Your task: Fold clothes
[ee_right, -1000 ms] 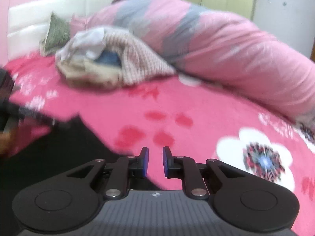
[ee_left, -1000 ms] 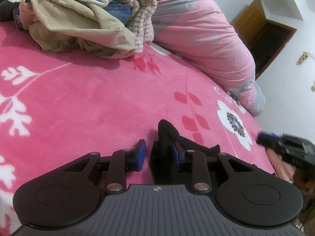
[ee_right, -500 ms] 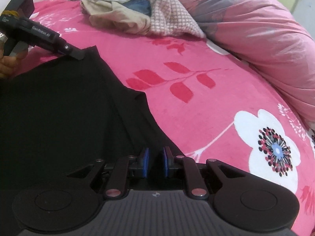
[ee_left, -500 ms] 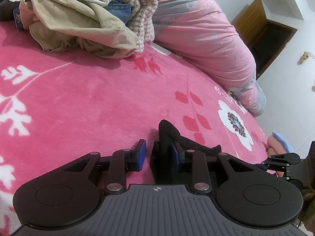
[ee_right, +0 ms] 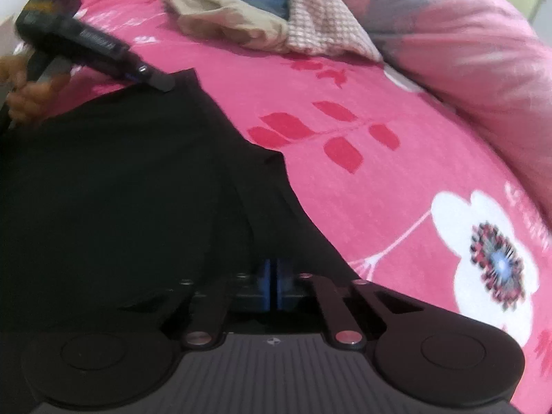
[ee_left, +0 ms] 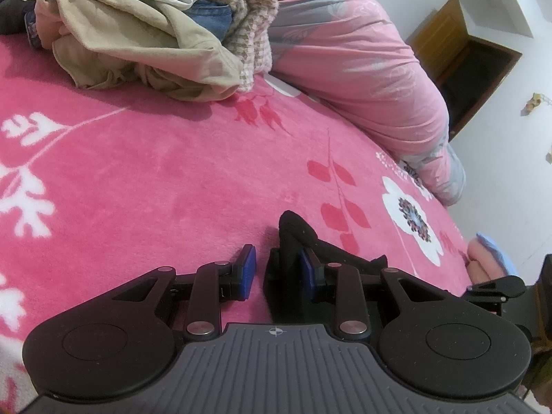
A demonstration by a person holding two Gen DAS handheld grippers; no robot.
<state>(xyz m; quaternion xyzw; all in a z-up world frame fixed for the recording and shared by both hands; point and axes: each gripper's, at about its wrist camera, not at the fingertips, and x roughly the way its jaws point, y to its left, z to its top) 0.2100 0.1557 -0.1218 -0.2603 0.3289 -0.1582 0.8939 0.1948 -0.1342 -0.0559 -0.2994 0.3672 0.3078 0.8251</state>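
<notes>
A bed covered by a bright pink blanket [ee_left: 172,179] with white flowers and red leaves fills both views, with a heap of clothes [ee_left: 145,34] and a rolled pink duvet [ee_left: 362,62] far beyond the fingertips. The left gripper [ee_left: 272,272] has its jaws partly apart, and a corner of the black garment [ee_right: 120,189] stands bunched against the inner face of its right-hand finger, the other blue pad clear of the cloth. The right gripper [ee_right: 275,283] has just been closing, its blue pads now together at the garment's near edge, the cloth spreading ahead and leftward; whether cloth is pinched cannot be told.
</notes>
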